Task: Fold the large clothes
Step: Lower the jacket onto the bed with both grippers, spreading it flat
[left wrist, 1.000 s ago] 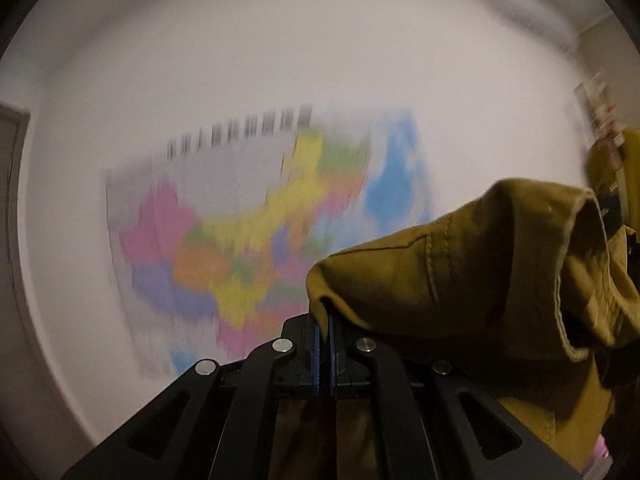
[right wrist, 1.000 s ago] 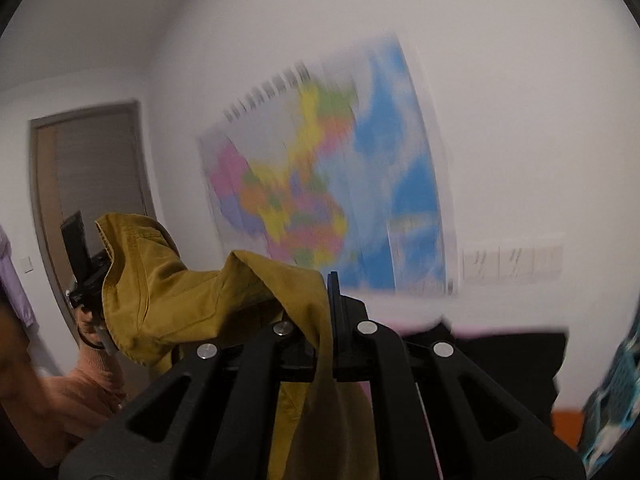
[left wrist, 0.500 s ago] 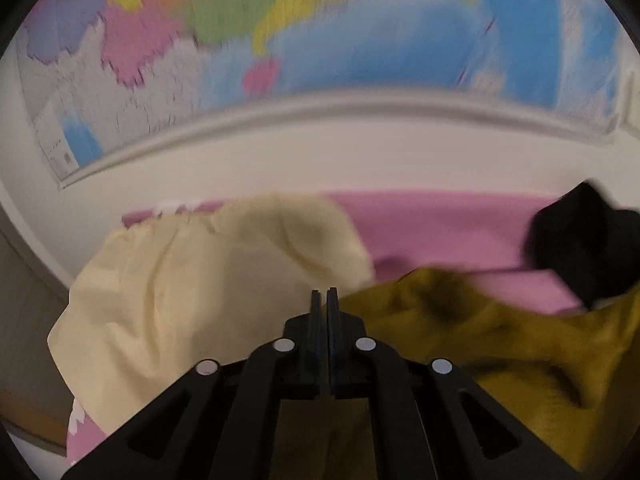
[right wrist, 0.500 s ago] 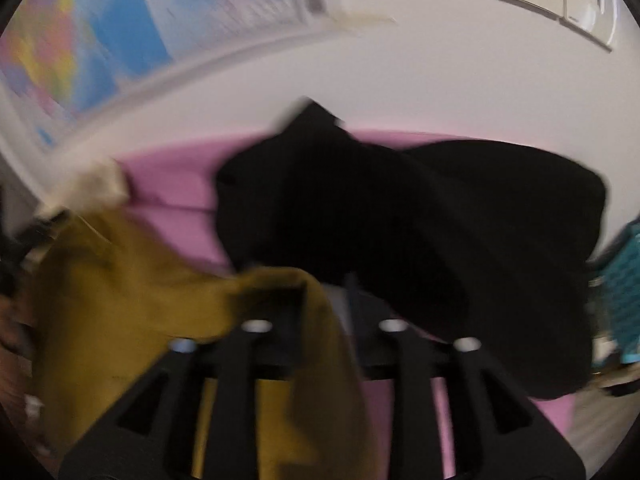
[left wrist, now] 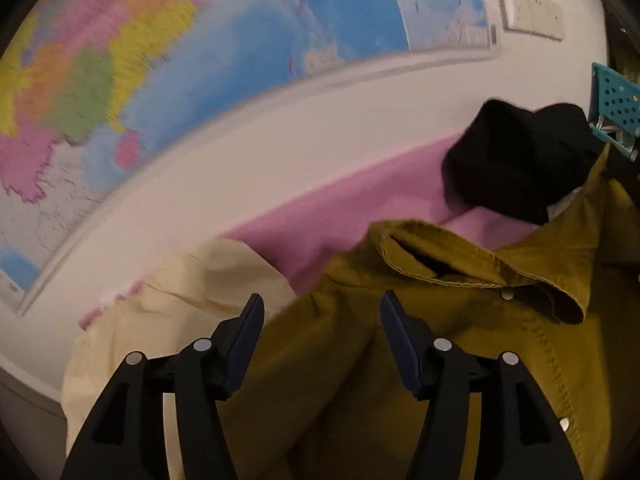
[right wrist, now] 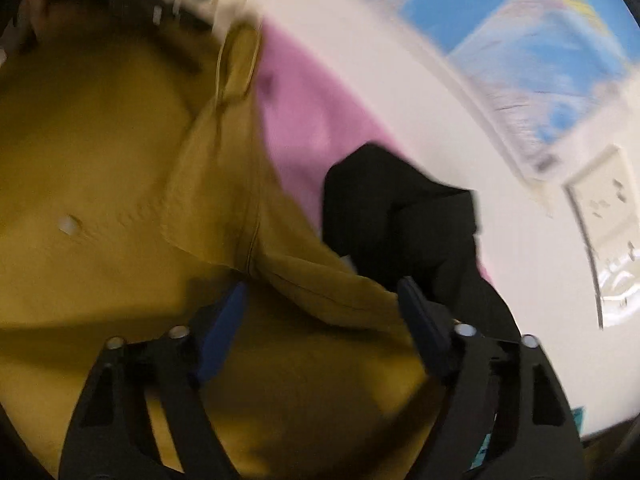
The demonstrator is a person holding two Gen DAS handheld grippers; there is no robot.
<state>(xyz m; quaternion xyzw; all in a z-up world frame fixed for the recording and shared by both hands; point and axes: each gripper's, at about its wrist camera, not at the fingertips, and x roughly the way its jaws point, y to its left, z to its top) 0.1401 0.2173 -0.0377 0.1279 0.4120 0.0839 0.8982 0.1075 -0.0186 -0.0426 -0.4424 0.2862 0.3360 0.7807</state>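
Observation:
A mustard-yellow shirt (left wrist: 460, 340) with a collar and snap buttons lies spread on a pink sheet (left wrist: 360, 216). My left gripper (left wrist: 320, 316) hovers over its left shoulder, jaws opening, cloth below but not pinched. In the blurred right wrist view the same mustard shirt (right wrist: 100, 184) fills the left side. My right gripper (right wrist: 320, 296) is over its right shoulder edge, jaws opening, pads apart from the fabric.
A black garment (left wrist: 516, 160) lies on the pink sheet beyond the collar; the black garment (right wrist: 400, 224) is just past my right fingers. A pale cream cloth (left wrist: 160, 312) lies left of the shirt. A map (left wrist: 160, 60) hangs on the white wall. A teal basket (left wrist: 616, 100) stands far right.
Both grippers came down from holding the shirt up in the air to the pink sheet. Both have let go of the shirt, and their jaws now stand apart.

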